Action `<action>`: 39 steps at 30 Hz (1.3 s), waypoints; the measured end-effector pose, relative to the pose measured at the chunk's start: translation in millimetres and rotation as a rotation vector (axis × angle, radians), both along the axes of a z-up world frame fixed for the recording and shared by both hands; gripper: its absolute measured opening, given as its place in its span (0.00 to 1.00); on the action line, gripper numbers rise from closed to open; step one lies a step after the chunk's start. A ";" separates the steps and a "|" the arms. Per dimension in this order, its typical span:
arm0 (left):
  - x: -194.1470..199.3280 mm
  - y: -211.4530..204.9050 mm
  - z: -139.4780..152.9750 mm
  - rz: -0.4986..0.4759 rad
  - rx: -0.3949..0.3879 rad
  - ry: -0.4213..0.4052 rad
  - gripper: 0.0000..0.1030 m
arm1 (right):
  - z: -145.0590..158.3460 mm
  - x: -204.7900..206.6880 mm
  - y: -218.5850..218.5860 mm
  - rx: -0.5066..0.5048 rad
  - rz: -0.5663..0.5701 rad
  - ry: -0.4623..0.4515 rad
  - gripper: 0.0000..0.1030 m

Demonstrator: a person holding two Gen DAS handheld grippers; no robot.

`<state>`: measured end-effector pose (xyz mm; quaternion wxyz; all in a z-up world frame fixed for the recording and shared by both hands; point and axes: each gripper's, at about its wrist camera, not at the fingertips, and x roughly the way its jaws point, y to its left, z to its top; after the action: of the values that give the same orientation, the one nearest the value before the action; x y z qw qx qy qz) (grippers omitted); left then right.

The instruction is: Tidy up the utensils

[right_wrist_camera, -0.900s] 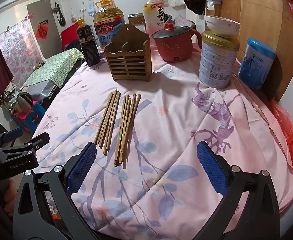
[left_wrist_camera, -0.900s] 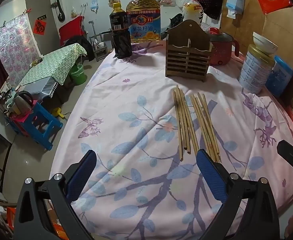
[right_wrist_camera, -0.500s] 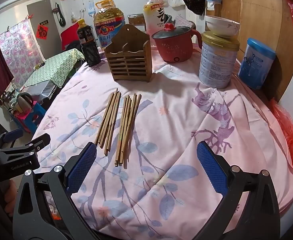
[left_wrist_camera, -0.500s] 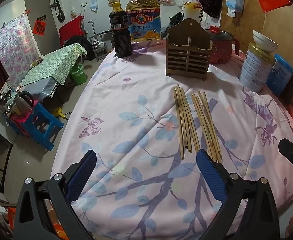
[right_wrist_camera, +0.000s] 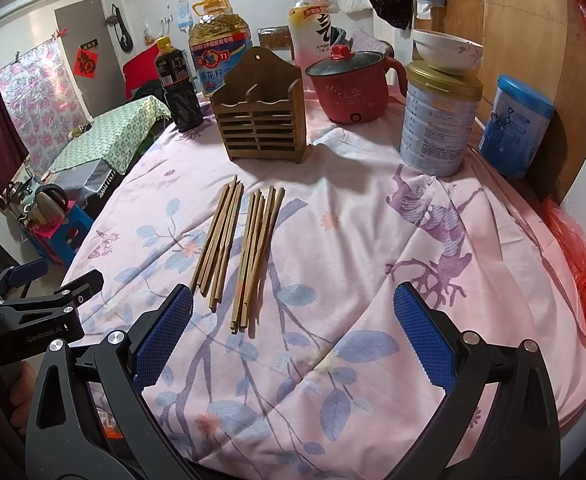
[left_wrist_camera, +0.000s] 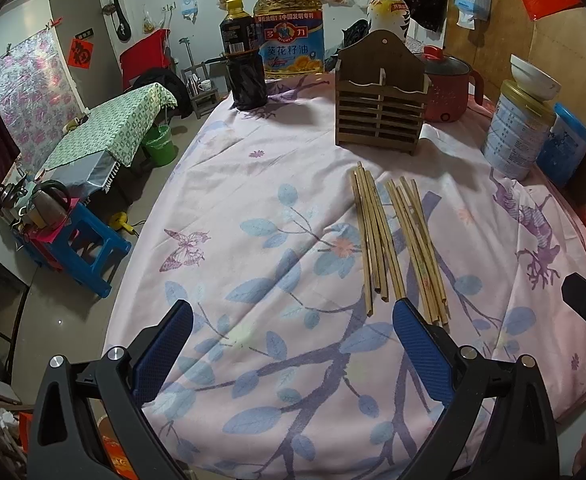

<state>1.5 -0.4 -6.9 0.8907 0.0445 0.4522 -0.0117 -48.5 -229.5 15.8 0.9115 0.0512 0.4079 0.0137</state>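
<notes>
Change since prior view: none apparent. Left gripper (left_wrist_camera: 293,332), right gripper (right_wrist_camera: 293,328): jaws wide, empty. Chopsticks (right_wrist_camera: 237,248): two bundles flat on floral cloth (right_wrist_camera: 373,240). Wooden holder (right_wrist_camera: 263,120) upright behind; path unobstructed.

left wrist: faces table obliquely down; right wrist: likewise; shared: chopsticks (left_wrist_camera: 397,244)

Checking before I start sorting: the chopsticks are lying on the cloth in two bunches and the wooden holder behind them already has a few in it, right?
Not quite: the holder is empty in the right wrist view. The chopsticks do lie in two bunches on the cloth.
</notes>
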 end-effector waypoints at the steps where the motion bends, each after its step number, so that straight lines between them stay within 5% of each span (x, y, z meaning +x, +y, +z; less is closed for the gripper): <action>1: 0.0 0.0 -0.1 0.000 0.000 0.000 0.95 | -0.1 0.2 0.0 0.000 0.000 0.001 0.94; 39: 0.7 -1.0 0.4 0.001 0.005 0.009 0.95 | -1.3 3.6 3.0 0.000 -0.001 0.005 0.94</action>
<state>2.2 -1.4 -6.5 0.8886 0.0464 0.4561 -0.0105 -44.9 -226.4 14.5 0.9104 0.0514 0.4102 0.0133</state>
